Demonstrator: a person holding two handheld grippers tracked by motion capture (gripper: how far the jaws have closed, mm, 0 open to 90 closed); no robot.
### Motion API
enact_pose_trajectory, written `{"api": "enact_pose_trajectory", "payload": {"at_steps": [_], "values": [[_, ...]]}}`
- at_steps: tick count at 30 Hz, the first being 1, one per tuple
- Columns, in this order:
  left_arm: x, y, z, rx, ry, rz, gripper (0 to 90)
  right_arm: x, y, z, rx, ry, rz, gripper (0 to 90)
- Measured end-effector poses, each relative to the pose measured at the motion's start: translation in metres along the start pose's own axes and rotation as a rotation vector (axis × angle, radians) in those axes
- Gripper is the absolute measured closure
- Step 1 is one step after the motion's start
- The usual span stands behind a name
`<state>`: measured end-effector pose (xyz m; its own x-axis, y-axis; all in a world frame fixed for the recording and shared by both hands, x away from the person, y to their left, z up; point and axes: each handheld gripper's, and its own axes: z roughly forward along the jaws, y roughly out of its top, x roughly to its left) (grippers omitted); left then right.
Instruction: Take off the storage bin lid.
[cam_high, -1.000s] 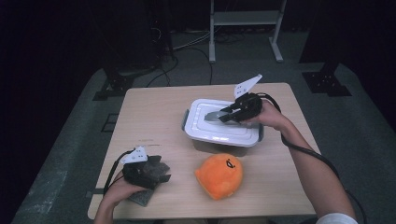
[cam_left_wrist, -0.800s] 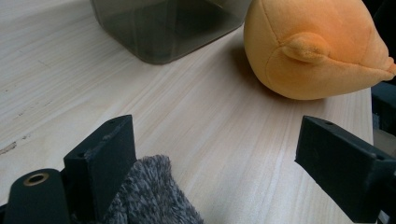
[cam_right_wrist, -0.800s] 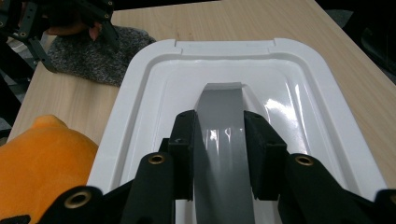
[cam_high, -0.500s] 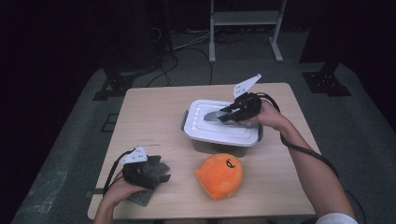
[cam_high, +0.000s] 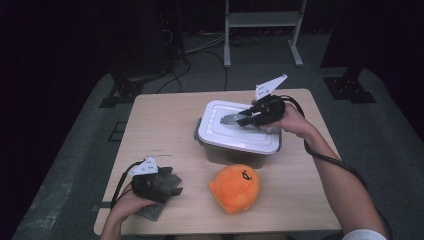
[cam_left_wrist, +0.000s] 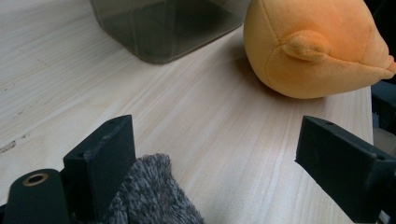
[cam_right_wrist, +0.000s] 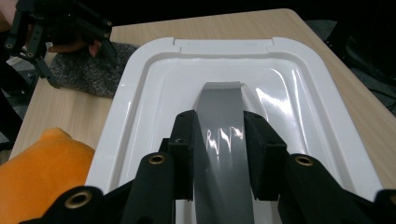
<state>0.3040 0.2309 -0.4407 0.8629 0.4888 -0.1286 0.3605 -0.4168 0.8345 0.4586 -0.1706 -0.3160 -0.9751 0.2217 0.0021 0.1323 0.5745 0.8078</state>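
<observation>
- Right gripper (cam_high: 235, 120) over the white lid (cam_high: 235, 137) of the grey storage box (cam_high: 230, 155), fingers (cam_right_wrist: 184, 154) clamped on the grey handle strap (cam_right_wrist: 222, 121) running along the lid's middle.
- In the right gripper view, strap pinched from both sides, arching up off the lid's recessed panel; lid seated flat on the box all round, no gap seen at the rim.
- Box standing mid-worktop (cam_high: 165, 120), toward the far right; orange plush toy (cam_high: 235, 187) just in front of it, near but apart.
- Left gripper (cam_high: 172, 187) low at the near left corner of the worktop, fingers (cam_left_wrist: 100, 158) spread wide, nothing pressed between them.
- Grey fuzzy cloth (cam_left_wrist: 149, 196) lying under and against the left-hand finger in the left gripper view; bare wood between the two fingers otherwise.
- Plush toy ahead of the open left fingers, well within the line of reach.
- Step in hand, judged: grasp on the lid handle made, lid not yet lifted.
- Next move likely a straight upward pull on the strap, enough to break the rim's snap fit without dragging the box along.
- Possible trouble: box rising with the lid, no second grip steadying its wall; strap slipping through the fingers if tugged at a slant.
- Afterwards, room needed to set the lid down clear of the toy and the cloth.
</observation>
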Motion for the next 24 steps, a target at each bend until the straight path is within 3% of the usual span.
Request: {"api": "enact_pose_trajectory", "payload": {"at_steps": [9, 24], "values": [[0.001, 0.000, -0.001, -0.003, 0.000, 0.001, 10.7, 0.009, -0.004, -0.037, -0.023, -0.053, 0.013, 65.6], [0.001, 0.000, -0.003, -0.015, 0.021, 0.002, 10.3, 0.031, -0.041, -0.100, -0.039, -0.147, 0.075, 65.6]]}}
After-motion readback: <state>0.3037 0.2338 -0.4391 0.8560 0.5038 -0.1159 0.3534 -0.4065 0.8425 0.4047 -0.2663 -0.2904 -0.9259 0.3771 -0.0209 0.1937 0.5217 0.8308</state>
